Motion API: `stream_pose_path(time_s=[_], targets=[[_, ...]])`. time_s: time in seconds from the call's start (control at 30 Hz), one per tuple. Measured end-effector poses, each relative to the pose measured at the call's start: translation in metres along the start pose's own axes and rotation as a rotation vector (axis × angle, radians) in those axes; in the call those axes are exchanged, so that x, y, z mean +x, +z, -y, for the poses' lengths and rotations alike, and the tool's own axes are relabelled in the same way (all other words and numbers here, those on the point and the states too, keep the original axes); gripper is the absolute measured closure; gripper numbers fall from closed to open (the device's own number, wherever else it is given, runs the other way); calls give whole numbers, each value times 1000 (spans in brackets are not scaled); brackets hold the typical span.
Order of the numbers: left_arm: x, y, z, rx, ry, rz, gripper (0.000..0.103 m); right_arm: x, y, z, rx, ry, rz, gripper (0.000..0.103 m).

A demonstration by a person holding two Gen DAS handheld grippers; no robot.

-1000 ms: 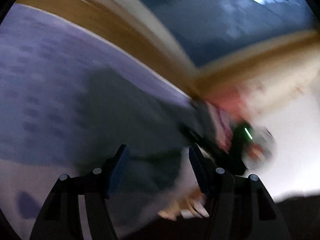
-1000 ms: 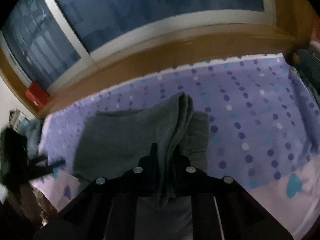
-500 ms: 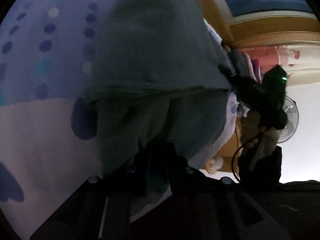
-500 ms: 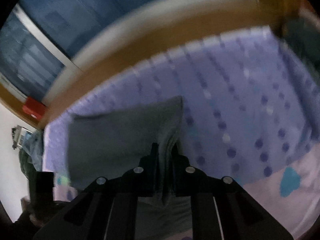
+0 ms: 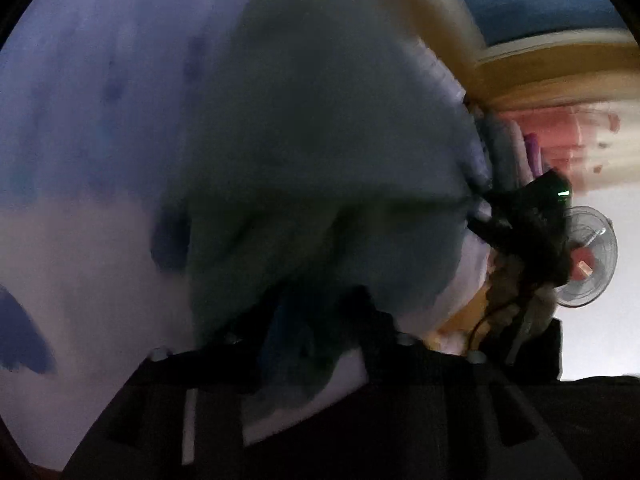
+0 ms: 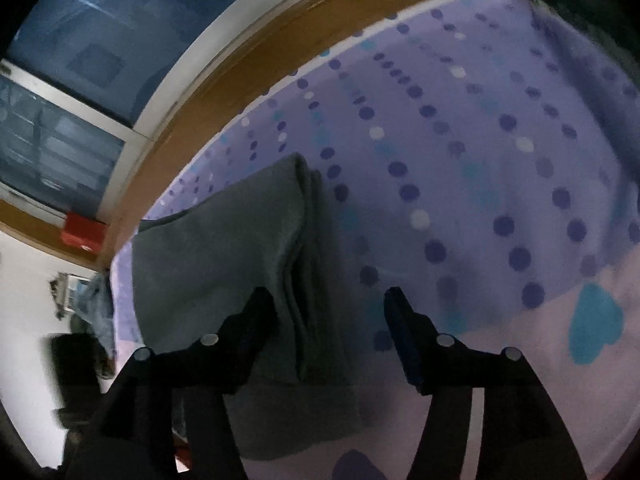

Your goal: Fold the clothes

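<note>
**Grey garment folded on the dotted bed, both grippers at its near edge**

On the near part of the purple bed sheet with rows of dark, white and turquoise dots (image 6: 460, 152) lies the grey folded garment of soft knit fabric (image 6: 224, 248). It rests flat, with several layers stacked, and their edges show as parallel lines along its right side. Its far corner points toward the wooden bed frame (image 6: 248, 52), which runs along the far edge of the bed under a dark window (image 6: 104, 40). The near hem of the garment reaches the pale lilac border of the sheet at the near edge of the bed.

The right gripper (image 6: 328, 312) is above the near right part of the garment. Its jaws are spread and are opening. The left finger is over the grey fabric, the right finger with its blue pad is over the dotted sheet beside the garment, and the layered edge lies between them. The pads do not press on the cloth.

The left wrist view is blurred by motion. The left gripper (image 5: 316, 320) is at the near edge of the same grey garment (image 5: 320, 140), and its jaws are opening with a fold of grey cloth between them. If the pads still touch the cloth, I cannot tell, because this place is dark and blurred. Beyond the right edge of the bed stands a white electric fan (image 5: 588, 256) against a light wall.
</note>
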State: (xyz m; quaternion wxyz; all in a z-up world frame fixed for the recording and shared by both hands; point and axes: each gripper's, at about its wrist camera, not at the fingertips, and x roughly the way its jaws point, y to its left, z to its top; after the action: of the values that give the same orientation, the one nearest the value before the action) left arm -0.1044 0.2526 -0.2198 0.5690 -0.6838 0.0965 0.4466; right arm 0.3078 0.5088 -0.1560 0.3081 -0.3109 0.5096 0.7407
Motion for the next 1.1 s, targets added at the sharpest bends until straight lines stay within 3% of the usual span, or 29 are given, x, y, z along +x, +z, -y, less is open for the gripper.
stream_pose_path(time_s=[0.07, 0.2, 0.3, 0.37, 0.47, 0.57, 0.63, 0.7, 0.77, 0.87, 0.97, 1.03, 1.07, 1.1], targets=[[-12, -3, 4, -3, -19, -7, 75, -1, -2, 2, 5, 18, -1, 42], [-51, 7, 16, 35, -122, 171, 72, 1, -1, 0, -2, 20, -6, 42], [-58, 32, 7, 6, -64, 222, 72, -5, -4, -6, -29, 11, 32, 42], [-55, 46, 2, -29, -56, 227, 72, -19, -10, -19, -96, 28, 108, 42], [-50, 54, -2, -24, -58, 225, 72, -51, -36, -59, -365, 131, 200, 45], [-55, 52, -17, -32, -60, 224, 78, -41, -56, -114, -609, 277, 83, 55], [-51, 43, -27, -45, -50, 230, 84, -18, -69, -143, -734, 296, 9, 69], [-46, 41, -29, -39, -35, 231, 85, 18, -84, -162, -824, 253, -87, 76], [-46, 40, -27, 2, -3, 227, 85, 40, -97, -155, -857, 169, -114, 88], [-48, 35, -30, 30, 9, 232, 87, 59, -111, -138, -855, 82, -138, 97], [-46, 33, -25, 34, 9, 194, 87, 47, -108, -126, -775, 73, -172, 97], [-41, 30, -2, 124, 13, 117, 74, 35, -108, -122, -755, 64, -189, 93], [-43, 26, 11, 195, -8, 81, 69, 28, -105, -120, -740, 77, -195, 90], [-50, 19, 21, 261, -62, 50, 67, 18, -99, -116, -712, 107, -194, 75]])
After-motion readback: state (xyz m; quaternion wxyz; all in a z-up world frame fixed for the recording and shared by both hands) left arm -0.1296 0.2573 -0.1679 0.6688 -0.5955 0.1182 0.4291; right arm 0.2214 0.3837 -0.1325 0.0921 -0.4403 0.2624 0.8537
